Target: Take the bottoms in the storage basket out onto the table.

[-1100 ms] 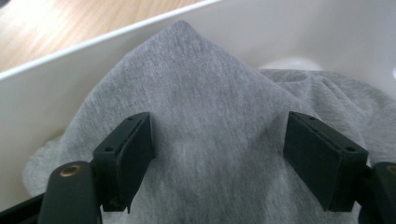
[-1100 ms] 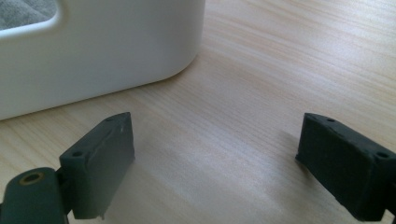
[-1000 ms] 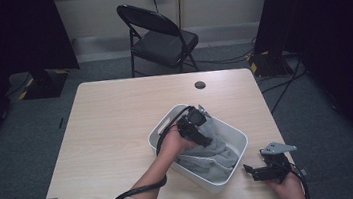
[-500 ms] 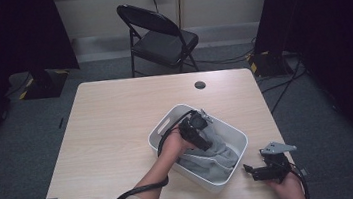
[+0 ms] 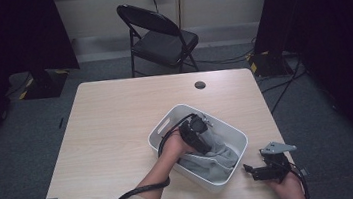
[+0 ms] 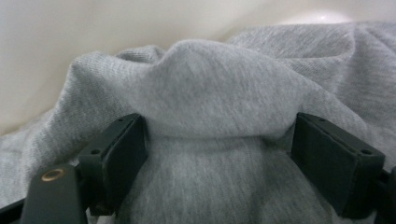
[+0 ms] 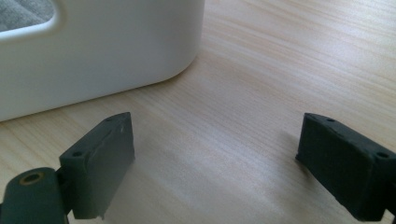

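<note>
Letting go of the grey sweatshirt in the white bin

I am holding my left gripper (image 5: 199, 133) down inside the white bin (image 5: 162, 130), and its jaws have just been opening: they are standing wide, a hump of the grey sweatshirt (image 6: 219, 93) bulging between them, its folds brushing the pads (image 6: 122, 154) without being pinched. If I lift now, the knit may be snagging on a pad and dragging back out over the rim. My right gripper (image 5: 263, 171) is resting on the wooden table (image 5: 111, 122) just beside the bin's corner, jaws apart and empty; a careless nudge there could be shoving the bin.
</note>
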Demonstrator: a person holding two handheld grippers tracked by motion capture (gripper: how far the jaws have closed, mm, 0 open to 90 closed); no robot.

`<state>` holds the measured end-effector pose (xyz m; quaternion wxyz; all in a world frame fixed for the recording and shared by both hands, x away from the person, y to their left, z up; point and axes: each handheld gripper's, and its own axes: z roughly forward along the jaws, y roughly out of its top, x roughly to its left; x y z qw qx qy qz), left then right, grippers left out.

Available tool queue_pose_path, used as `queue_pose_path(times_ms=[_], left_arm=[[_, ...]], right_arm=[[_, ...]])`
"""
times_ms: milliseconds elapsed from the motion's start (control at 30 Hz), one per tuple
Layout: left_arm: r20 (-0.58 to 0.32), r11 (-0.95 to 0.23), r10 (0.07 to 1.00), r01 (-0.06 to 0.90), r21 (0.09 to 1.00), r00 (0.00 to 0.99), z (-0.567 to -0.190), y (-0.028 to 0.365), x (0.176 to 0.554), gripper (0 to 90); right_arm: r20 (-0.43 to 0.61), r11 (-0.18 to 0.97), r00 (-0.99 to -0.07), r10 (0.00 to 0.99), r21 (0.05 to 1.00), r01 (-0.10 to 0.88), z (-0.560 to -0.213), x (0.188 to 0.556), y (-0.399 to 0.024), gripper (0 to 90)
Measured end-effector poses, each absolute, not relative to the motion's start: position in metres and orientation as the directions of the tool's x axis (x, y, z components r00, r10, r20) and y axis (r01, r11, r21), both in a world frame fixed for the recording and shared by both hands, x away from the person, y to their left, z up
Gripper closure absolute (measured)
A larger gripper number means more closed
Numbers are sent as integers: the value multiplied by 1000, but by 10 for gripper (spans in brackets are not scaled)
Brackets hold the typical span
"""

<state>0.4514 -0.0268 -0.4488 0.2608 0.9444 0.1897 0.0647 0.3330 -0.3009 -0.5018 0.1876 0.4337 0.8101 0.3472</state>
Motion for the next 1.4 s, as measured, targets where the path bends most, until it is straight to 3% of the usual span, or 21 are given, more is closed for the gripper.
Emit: queue_pose_path(times_ms=[433, 833, 1033, 1267, 1400], left_arm=[[-13, -790, 409, 361, 495, 912, -462, -29, 452, 204], [-24, -794, 431, 392, 466, 902, -465, -31, 451, 336], [-17, -810, 442, 407, 423, 897, -460, -35, 449, 588], [-4, -802, 461, 419, 425, 887, -459, -36, 448, 681], [-48, -769, 496, 464, 440, 867, -458, -32, 451, 696]], right_arm=[[-3, 383, -553, 833, 725, 572, -502, 333, -301, 102], [-3, 384, -555, 832, 725, 572, -502, 333, -301, 102], [-3, 384, -555, 832, 725, 572, -502, 333, -301, 102], [-3, 384, -556, 831, 725, 572, -502, 333, -301, 102], [-3, 384, -556, 831, 725, 572, -502, 333, -301, 103]])
